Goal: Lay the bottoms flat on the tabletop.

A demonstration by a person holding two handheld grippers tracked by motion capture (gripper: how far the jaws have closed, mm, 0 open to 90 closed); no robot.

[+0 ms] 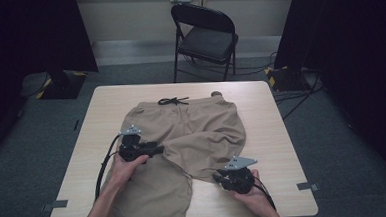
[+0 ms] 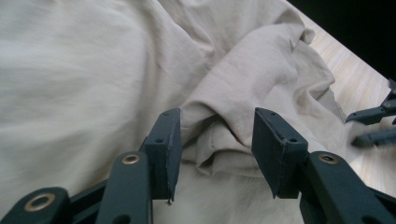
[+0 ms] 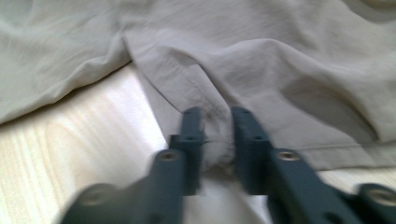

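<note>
Lying crumpled on the pale wood-grain bench [image 1: 277, 134]: tan woven shorts [image 1: 192, 133], soft, creased, with a black drawstring [image 1: 173, 101]. Right gripper [image 3: 217, 140] jaws pinch a hem fold near the front edge; left gripper [image 2: 215, 140] jaws stand open astride a raised fold.

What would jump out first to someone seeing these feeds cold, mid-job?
The tan shorts spread across the light wooden table, one leg folded over toward the near right corner. Next, the two black grippers working them: the right gripper is pinched on the hem of that folded leg, while the left gripper sits mid-garment with its jaws apart around a raised fold. Beyond the table stands a black folding chair.
</note>
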